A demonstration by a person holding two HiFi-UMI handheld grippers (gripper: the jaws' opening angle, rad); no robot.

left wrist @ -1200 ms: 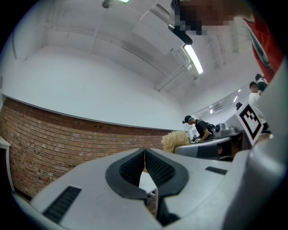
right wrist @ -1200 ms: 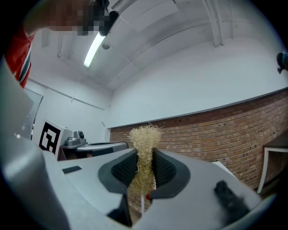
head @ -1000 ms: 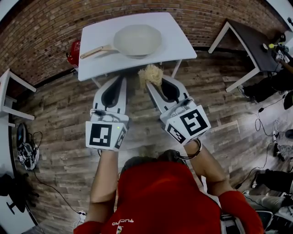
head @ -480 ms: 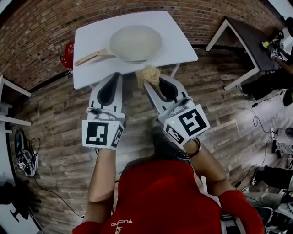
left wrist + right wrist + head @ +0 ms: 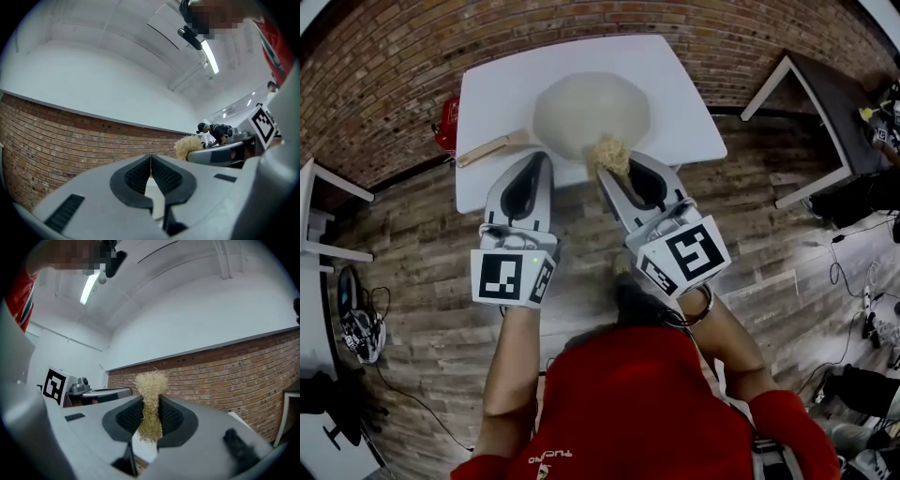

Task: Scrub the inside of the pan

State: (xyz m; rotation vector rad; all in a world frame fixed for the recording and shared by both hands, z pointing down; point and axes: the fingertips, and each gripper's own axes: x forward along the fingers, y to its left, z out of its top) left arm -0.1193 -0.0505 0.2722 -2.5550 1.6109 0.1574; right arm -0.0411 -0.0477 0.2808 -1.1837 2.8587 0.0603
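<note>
Here, right tool [image 5: 150, 412] pinching scrubber [image 5: 151, 380], left tool [image 5: 151, 169] closed.

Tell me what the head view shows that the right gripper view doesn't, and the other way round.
Only the head view shows the pan with its wooden handle on the white table, plus the plank floor and the person's red top. Only the right gripper view shows the ceiling light and how the right gripper pinches the scrubber at its middle, a tuft sticking out beyond the jaws. Both show that straw-coloured scrubber held in the right gripper, the left gripper beside it, and the brick wall.
</note>
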